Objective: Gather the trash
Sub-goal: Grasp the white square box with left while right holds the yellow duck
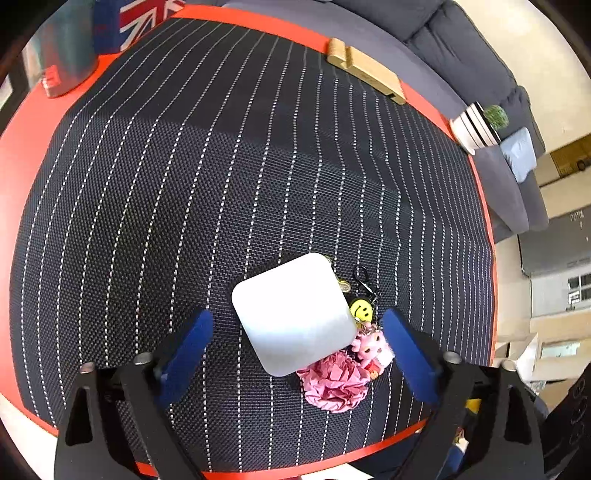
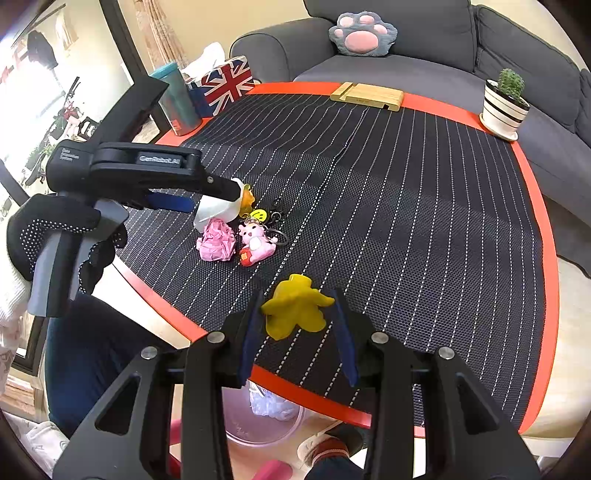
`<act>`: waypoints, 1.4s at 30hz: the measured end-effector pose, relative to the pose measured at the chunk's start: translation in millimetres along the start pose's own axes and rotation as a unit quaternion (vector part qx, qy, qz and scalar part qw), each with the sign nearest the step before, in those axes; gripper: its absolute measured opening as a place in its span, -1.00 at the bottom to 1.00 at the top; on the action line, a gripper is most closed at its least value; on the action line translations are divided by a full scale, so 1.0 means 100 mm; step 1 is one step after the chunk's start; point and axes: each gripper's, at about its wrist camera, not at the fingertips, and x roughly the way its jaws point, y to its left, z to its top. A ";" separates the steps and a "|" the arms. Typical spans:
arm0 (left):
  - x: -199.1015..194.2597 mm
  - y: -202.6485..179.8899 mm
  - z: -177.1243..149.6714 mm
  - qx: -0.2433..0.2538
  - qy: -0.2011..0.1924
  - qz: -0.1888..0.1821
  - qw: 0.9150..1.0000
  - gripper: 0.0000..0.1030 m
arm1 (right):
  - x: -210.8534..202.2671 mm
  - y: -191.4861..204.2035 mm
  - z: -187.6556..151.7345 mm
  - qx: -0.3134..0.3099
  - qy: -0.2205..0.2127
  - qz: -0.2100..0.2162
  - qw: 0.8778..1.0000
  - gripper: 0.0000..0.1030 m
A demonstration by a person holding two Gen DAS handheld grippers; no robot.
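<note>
On the round orange-rimmed table point(image 2: 543, 236) with its black pinstriped mesh mat point(image 2: 406, 206), my left gripper point(image 1: 295, 332) hangs spread wide over a white square paper cup point(image 1: 293, 314) — light, crushable, best pinched across its walls. My right gripper point(image 2: 295, 317) brackets the crumpled yellow paper scrap point(image 2: 295, 308), jaws not yet closed; the pink crumpled paper ball point(image 2: 217, 240) touches a pink plush keychain point(image 2: 256, 240) — easy to snag.

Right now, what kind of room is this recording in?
Most likely a home living room: a grey sofa with a paw-shaped cushion sits behind a low table.
</note>
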 end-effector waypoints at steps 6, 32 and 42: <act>-0.01 0.00 0.03 -0.014 0.002 -0.002 1.000 0.31 | -0.01 0.00 0.00 0.000 -0.001 0.001 1.000 -0.28; -0.14 0.05 0.01 0.004 0.000 -0.017 1.000 -0.14 | -0.02 0.07 0.07 0.001 -0.005 0.000 1.000 -0.28; -0.05 -0.14 0.03 -0.009 0.000 -0.005 1.000 0.85 | -0.03 0.02 0.04 0.005 -0.006 0.003 1.000 -0.28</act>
